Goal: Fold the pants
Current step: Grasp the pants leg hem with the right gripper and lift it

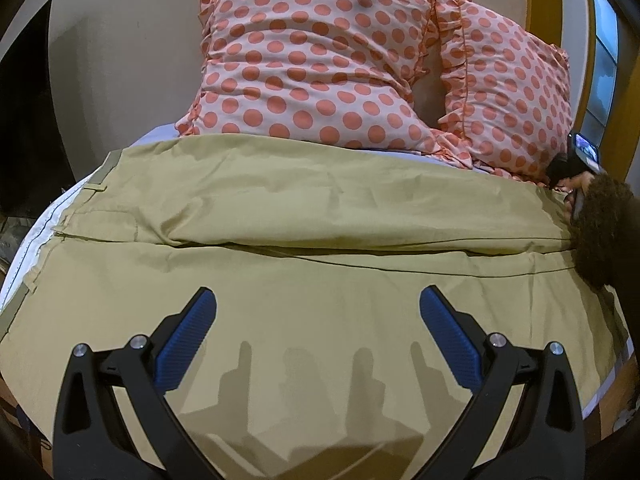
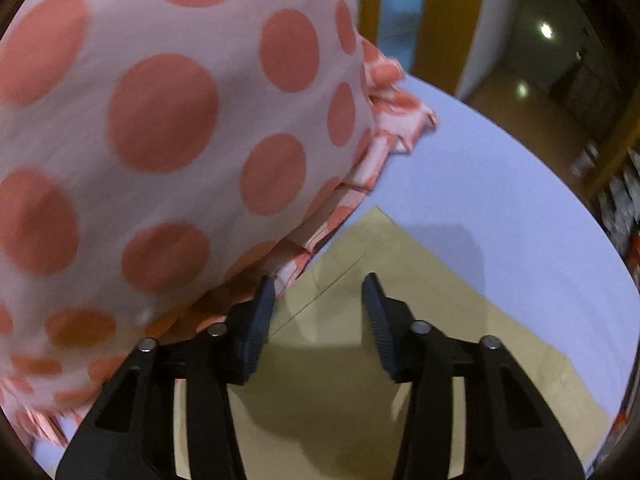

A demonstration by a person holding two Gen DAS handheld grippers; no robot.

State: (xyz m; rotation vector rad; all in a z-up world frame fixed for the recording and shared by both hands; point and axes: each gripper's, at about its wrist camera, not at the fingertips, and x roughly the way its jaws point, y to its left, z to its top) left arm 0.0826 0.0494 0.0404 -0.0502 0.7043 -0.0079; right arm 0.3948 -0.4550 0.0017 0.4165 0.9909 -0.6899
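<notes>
- My left gripper (image 1: 318,312) sits low in the left wrist view, fingers spread wide apart, nothing between the blue pads (image 1: 188,340); it hangs over the khaki cloth, shadows of the fingers fall on the fabric just below.
- Pants (image 1: 304,248) fill the middle & lower part of that view, laid sideways across the bed: waistband w/ belt loop at mid-left edge, one leg lying along the other, a long seam/fold line running left to right through the center.
- Bed sheet (image 1: 24,256), pale, shows only as a strip at the left edge & a sliver along the top of the pants.
- Two polka-dot pillows (image 1: 304,64), pink w/ orange spots & ruffled edges, stand in the upper center & upper right, just behind the pants' far edge.
- At mid-right edge of the left wrist view: my right gripper (image 1: 576,160) from outside, dark body, beside the pillow, at the pants' leg end; can't tell from here how its fingers stand.
- Right wrist view: right gripper (image 2: 318,300) is released, fingers apart, gap empty, hovering over a corner of the pants (image 2: 360,360) in lower center.
- That corner lies flat on the sheet (image 2: 500,184), hem stitch line visible between the fingers.
- Pillow (image 2: 160,128) crowds the whole left half, blurred, its ruffle just beside the left finger & overlapping the pants' edge.
- No containers in either view.
</notes>
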